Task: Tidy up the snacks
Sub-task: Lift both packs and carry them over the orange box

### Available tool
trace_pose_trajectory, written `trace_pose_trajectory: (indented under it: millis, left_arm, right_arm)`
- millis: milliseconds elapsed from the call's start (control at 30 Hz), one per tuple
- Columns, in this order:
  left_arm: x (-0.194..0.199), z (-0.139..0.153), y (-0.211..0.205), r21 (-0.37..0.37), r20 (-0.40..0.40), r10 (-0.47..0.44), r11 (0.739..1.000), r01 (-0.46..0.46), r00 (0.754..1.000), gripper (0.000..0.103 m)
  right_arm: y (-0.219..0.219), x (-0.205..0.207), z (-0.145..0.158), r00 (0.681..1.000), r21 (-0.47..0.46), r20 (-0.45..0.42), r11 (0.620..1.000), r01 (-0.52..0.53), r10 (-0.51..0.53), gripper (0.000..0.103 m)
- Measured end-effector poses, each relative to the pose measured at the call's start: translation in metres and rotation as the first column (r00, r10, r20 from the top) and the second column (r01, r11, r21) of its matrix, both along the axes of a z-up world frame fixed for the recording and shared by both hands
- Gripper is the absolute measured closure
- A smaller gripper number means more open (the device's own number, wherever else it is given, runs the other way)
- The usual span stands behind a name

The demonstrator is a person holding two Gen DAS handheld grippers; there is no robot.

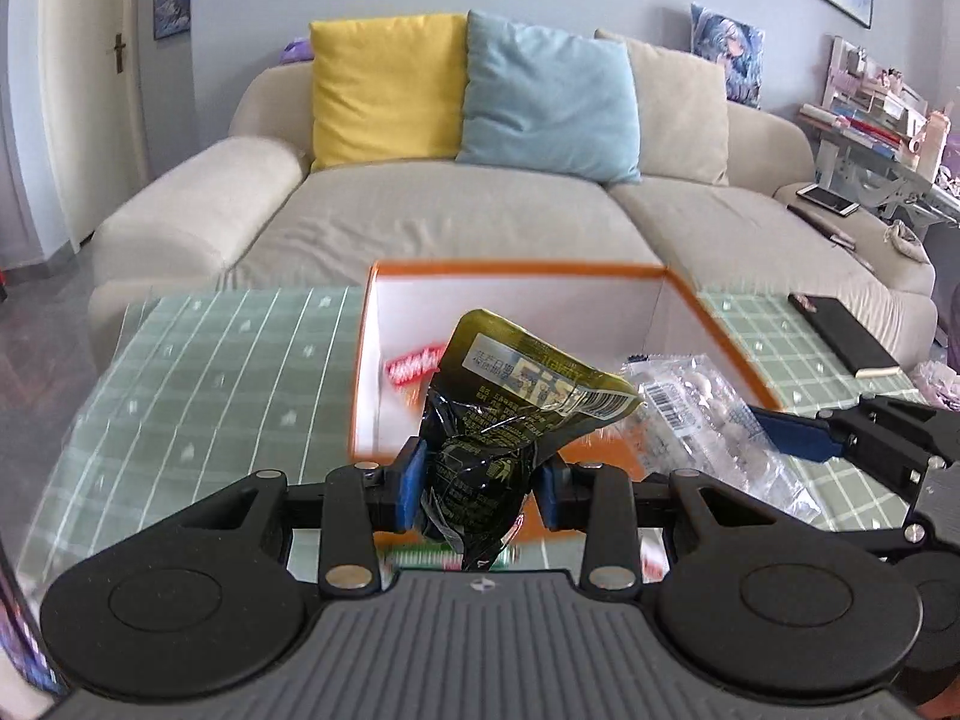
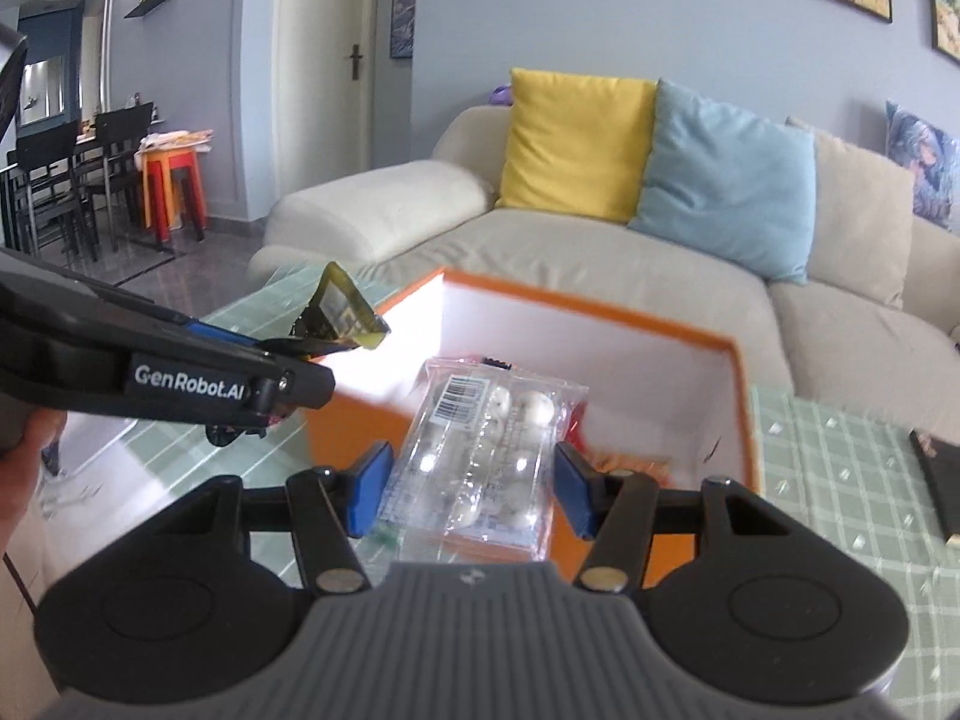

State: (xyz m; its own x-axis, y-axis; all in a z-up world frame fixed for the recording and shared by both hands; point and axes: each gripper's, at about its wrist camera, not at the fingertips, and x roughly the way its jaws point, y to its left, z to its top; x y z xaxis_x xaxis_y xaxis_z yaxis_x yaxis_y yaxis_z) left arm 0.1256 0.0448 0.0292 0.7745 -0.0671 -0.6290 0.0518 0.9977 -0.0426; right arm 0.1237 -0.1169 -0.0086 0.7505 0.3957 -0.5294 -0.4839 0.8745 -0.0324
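At least one red snack point(image 1: 414, 367) already lies in the orange box point(image 1: 516, 269) on the counter point(image 1: 210, 372), and two packets are not yet in. My left claw point(image 1: 477, 483) pinches a dark pouch point(image 1: 498, 420) just before the box's near wall. My right claw point(image 2: 468, 489) grips a clear packet point(image 2: 486, 450) over its near edge.

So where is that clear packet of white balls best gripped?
Across its short width at the near end, as the right gripper now does. The clear packet of white balls is flat and long, pointing ahead over the orange box, leaving its far end free to drop in.
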Motion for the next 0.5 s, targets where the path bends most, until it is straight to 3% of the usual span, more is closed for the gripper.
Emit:
trace_pose_trajectory:
  millis: [167,333,500]
  left_arm:
    - [0.03,0.013,-0.002,-0.017,-0.001,-0.011,1.0,0.011,1.0,0.062]
    - [0.058,0.016,-0.006,0.006,-0.014,-0.017,1.0,0.017,1.0,0.062]
    - [0.092,-0.002,-0.005,-0.018,-0.117,-0.042,0.999,0.04,0.992,0.062]
  right_arm:
    - [-0.002,0.03,0.021,0.999,-0.041,0.044,0.999,-0.005,0.007,0.047]
    - [0.0,0.067,0.021,1.0,-0.113,0.026,0.994,-0.002,0.005,0.047]
    - [0.001,0.1,0.012,0.999,-0.14,-0.042,0.99,-0.01,0.004,0.047]
